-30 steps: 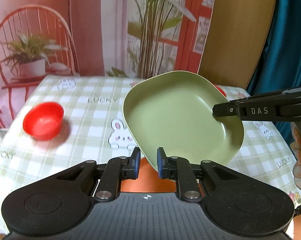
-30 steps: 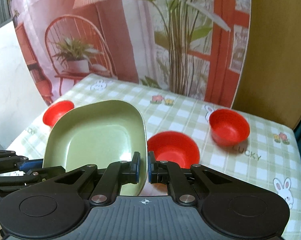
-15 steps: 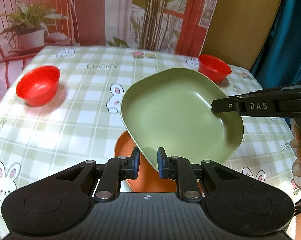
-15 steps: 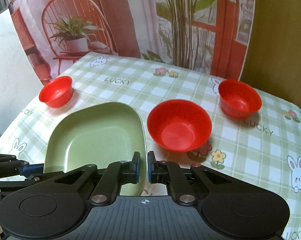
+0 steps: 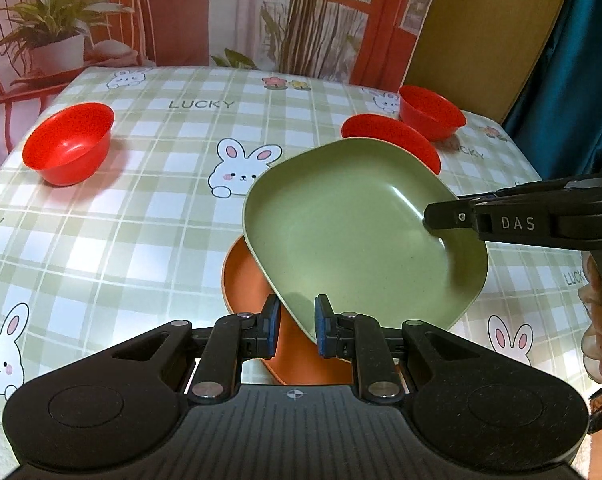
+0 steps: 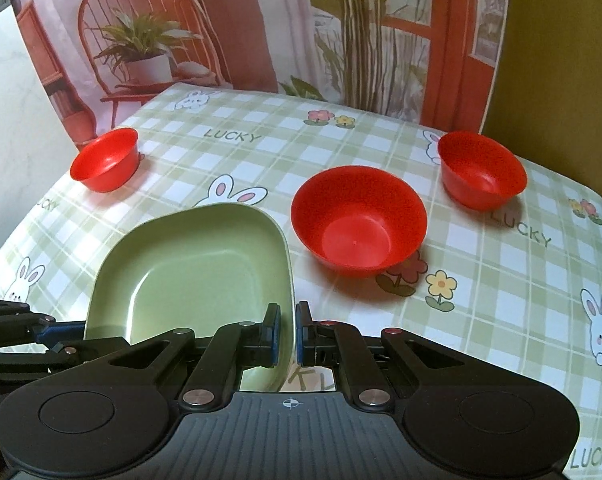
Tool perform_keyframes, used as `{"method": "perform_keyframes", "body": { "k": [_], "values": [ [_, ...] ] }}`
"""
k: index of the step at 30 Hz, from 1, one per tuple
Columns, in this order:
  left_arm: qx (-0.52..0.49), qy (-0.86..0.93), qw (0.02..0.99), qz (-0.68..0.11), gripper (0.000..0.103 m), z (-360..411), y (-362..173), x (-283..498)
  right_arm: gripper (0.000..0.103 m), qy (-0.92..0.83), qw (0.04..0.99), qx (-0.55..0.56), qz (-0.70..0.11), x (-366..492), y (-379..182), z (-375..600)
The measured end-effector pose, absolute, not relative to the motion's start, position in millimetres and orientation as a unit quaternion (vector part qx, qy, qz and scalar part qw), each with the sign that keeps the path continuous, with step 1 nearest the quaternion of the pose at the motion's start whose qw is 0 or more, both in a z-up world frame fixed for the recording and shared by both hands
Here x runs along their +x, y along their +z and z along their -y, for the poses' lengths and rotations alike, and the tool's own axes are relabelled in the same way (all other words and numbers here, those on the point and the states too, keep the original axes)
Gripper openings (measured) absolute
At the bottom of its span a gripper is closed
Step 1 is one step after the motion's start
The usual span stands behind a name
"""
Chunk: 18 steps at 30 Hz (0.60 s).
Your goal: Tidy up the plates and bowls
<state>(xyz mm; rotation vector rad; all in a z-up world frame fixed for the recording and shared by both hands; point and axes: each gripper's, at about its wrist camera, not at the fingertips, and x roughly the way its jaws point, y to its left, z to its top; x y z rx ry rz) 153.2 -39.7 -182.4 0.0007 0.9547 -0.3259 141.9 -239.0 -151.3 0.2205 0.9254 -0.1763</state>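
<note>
Both grippers hold one green square plate (image 5: 353, 224), tilted. My left gripper (image 5: 296, 324) is shut on its near rim. My right gripper (image 6: 287, 332) is shut on the plate's (image 6: 193, 268) right rim and shows from the side in the left wrist view as the right gripper (image 5: 431, 216). Under the green plate lies an orange plate (image 5: 241, 276) on the table, mostly hidden. Whether the two plates touch I cannot tell. A large red bowl (image 6: 359, 220) stands just right of the green plate. Small red bowls stand at the far left (image 6: 107, 164) and far right (image 6: 481, 170).
The checked tablecloth (image 5: 149, 208) with rabbit prints covers the table. A printed backdrop (image 6: 261, 20) hangs behind the far edge. A person's hand (image 5: 601, 320) grips the right tool's handle. The left gripper (image 6: 47, 330) reaches in at the lower left of the right wrist view.
Both grippers have come down with the green plate and tipped toward the table. The orange plate has come into view under it, and the red bowls now show more fully.
</note>
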Motion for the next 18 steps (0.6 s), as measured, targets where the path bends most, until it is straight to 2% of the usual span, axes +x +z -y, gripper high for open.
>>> {"method": "perform_keyframes", "body": {
  "k": [18],
  "values": [
    [-0.003,-0.151,0.866,-0.477,0.019,37.1,-191.1,156.1,0.007,-0.082,0.875,0.107,-0.466,143.8,-167.7,232.8]
  ]
}}
